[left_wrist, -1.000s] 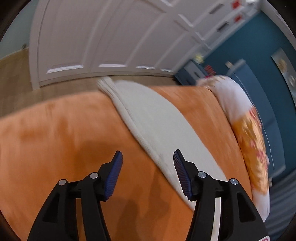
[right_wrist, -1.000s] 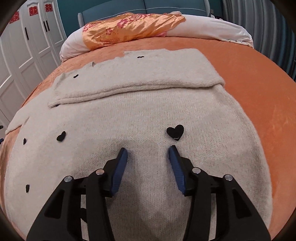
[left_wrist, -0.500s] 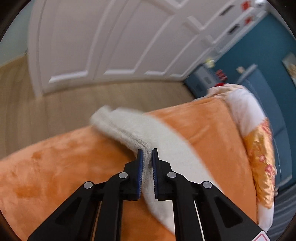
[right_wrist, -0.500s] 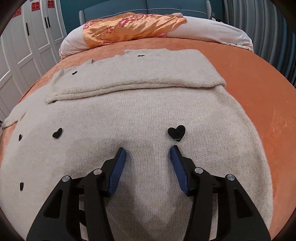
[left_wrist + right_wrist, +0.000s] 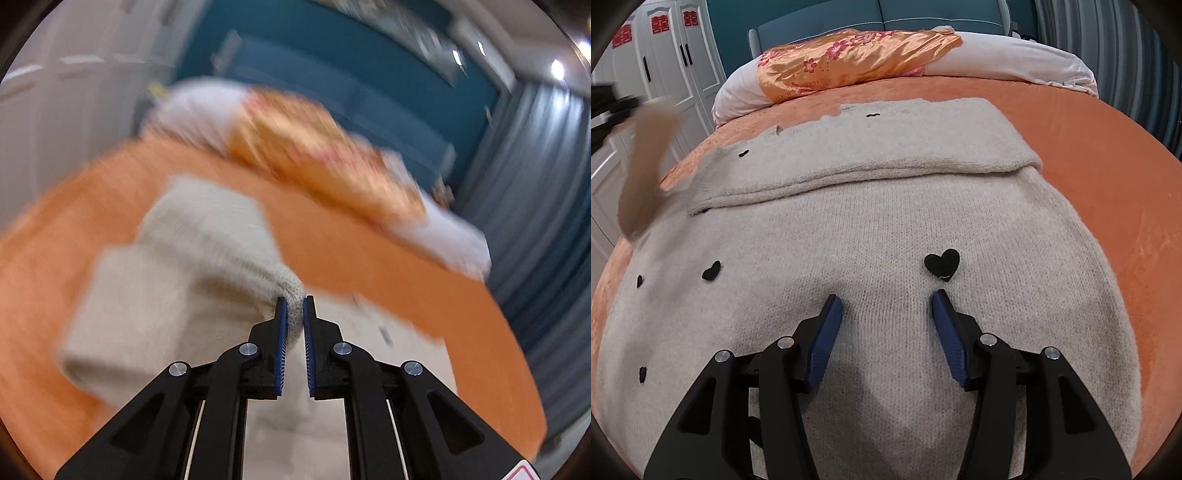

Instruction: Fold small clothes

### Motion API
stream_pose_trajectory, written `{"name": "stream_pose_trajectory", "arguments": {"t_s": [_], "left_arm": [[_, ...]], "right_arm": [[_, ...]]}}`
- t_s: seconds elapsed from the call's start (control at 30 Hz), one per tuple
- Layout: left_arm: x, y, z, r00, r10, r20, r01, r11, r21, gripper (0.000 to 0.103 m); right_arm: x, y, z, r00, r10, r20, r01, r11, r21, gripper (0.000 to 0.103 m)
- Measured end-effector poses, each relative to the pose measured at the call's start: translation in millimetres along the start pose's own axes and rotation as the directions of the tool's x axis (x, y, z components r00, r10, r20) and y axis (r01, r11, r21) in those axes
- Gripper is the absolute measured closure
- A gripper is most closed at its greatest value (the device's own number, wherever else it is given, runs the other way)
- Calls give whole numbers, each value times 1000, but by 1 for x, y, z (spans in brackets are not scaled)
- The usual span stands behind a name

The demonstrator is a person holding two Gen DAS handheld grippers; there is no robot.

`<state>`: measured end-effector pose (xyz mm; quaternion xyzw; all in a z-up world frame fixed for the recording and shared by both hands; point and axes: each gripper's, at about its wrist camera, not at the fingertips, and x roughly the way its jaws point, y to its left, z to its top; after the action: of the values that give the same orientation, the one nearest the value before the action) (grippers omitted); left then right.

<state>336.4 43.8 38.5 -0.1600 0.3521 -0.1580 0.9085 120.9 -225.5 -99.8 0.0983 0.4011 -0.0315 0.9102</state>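
A cream knit sweater (image 5: 886,229) with small black hearts lies flat on the orange bedspread (image 5: 1108,155); its far sleeve is folded across the top. My right gripper (image 5: 887,308) is open, its pads resting low over the sweater's body near a black heart (image 5: 942,263). My left gripper (image 5: 294,314) is shut on the other sleeve (image 5: 207,258) and holds it lifted above the bed; the view is blurred. That raised sleeve shows blurred at the left of the right wrist view (image 5: 642,166).
An orange floral pillow (image 5: 849,62) and a white duvet (image 5: 1015,62) lie at the head of the bed. A teal headboard (image 5: 886,18) stands behind, white wardrobe doors (image 5: 665,55) at the left, grey curtains (image 5: 1108,55) at the right.
My left gripper closed on the sleeve, lifted it off the bed and swung it over toward the sweater's body. My right gripper stayed open and nearly still.
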Motion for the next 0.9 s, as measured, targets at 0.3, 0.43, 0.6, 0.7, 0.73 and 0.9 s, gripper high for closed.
{"name": "stream_pose_trajectory", "arguments": {"t_s": [0.3,0.43,0.6,0.7,0.73,0.9], "left_arm": [[36,22,-101,980,-2,-201,-54,961,-271,80],[4,63,-82,991,61,-119,-96,946,-310,61],[-6,118,-65,984,135,-118,-172,897,-407,59],[-6,149,-62,984,130,-123,-175,851,-496,59],[-6,156,-62,984,125,-129,-174,841,-512,59],[-14,179,-73,992,49,-116,-111,776,-621,59]], "right_arm": [[-3,-3,4,996,88,-12,-88,996,18,38],[-15,0,20,994,108,-20,-107,993,44,38],[-16,3,79,983,176,42,-181,971,154,38],[9,13,117,980,200,10,-198,965,174,38],[19,16,127,980,199,-10,-195,965,174,38],[78,32,153,975,184,-125,-155,965,213,38]]}}
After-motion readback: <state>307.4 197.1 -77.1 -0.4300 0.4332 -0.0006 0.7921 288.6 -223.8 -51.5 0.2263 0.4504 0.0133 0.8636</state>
